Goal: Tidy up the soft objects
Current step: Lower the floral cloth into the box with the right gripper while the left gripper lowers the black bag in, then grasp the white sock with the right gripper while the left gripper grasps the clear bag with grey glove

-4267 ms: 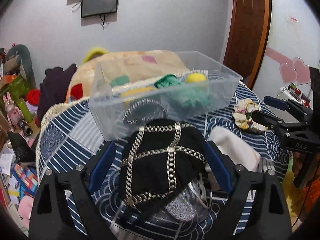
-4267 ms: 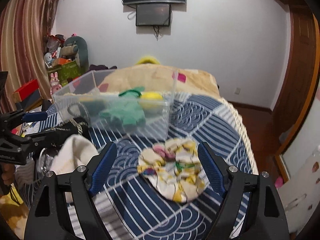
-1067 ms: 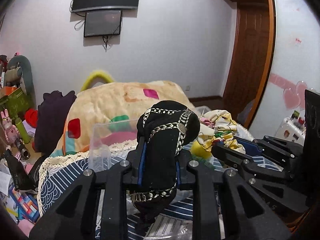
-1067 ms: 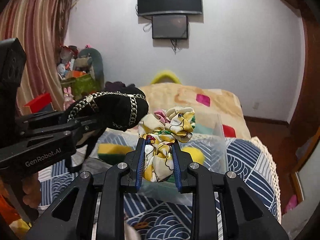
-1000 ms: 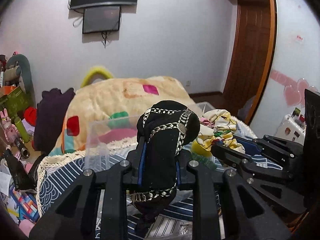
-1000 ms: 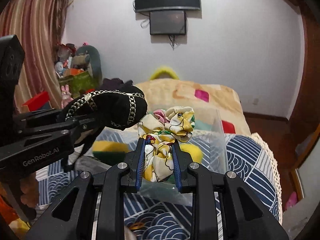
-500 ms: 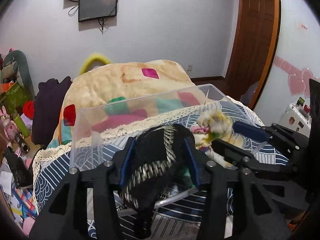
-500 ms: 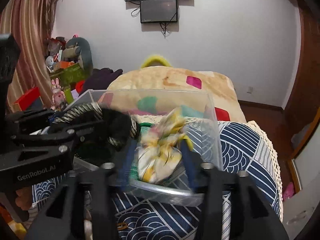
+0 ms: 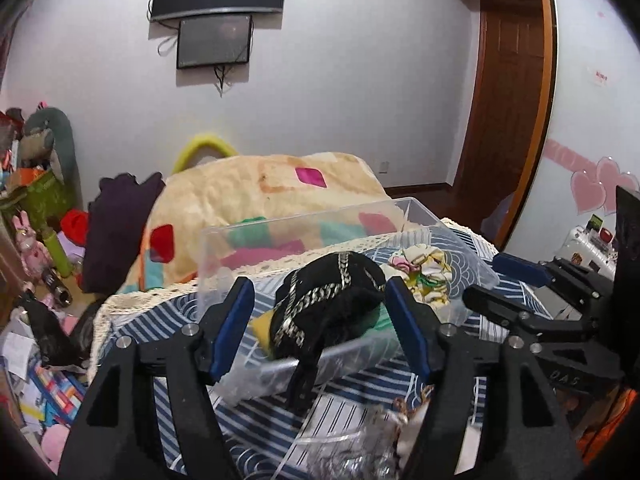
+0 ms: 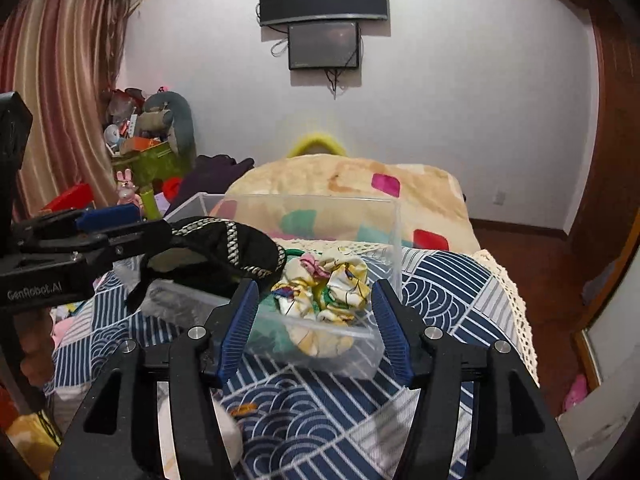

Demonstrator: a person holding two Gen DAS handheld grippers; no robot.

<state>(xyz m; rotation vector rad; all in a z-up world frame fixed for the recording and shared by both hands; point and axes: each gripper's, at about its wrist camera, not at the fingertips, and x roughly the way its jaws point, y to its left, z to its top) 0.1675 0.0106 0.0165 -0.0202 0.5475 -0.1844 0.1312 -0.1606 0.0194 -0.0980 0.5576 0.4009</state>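
A clear plastic bin (image 9: pixel 304 224) (image 10: pixel 394 240) stands on the blue patterned table. A black cap with silver chain trim (image 9: pixel 332 304) (image 10: pixel 224 248) lies in the bin, a strap hanging over its near rim. A floral yellow scrunchie (image 9: pixel 424 268) (image 10: pixel 328 284) lies in the bin beside it, on green and yellow soft items. My left gripper (image 9: pixel 320 312) is open just before the cap, not gripping it. My right gripper (image 10: pixel 314 312) is open just before the scrunchie.
A white soft item (image 10: pixel 228 436) and a crinkled clear bag (image 9: pixel 352 452) lie on the blue patterned table (image 10: pixel 440 280) near me. A bed with a patchwork blanket (image 9: pixel 256 184) is behind the table. Toys and clutter (image 10: pixel 148 128) fill the left side.
Both grippers lowered to the bin and opened. The cap and the scrunchie left the jaws and now rest in the bin. Earlier both items lay on the table.
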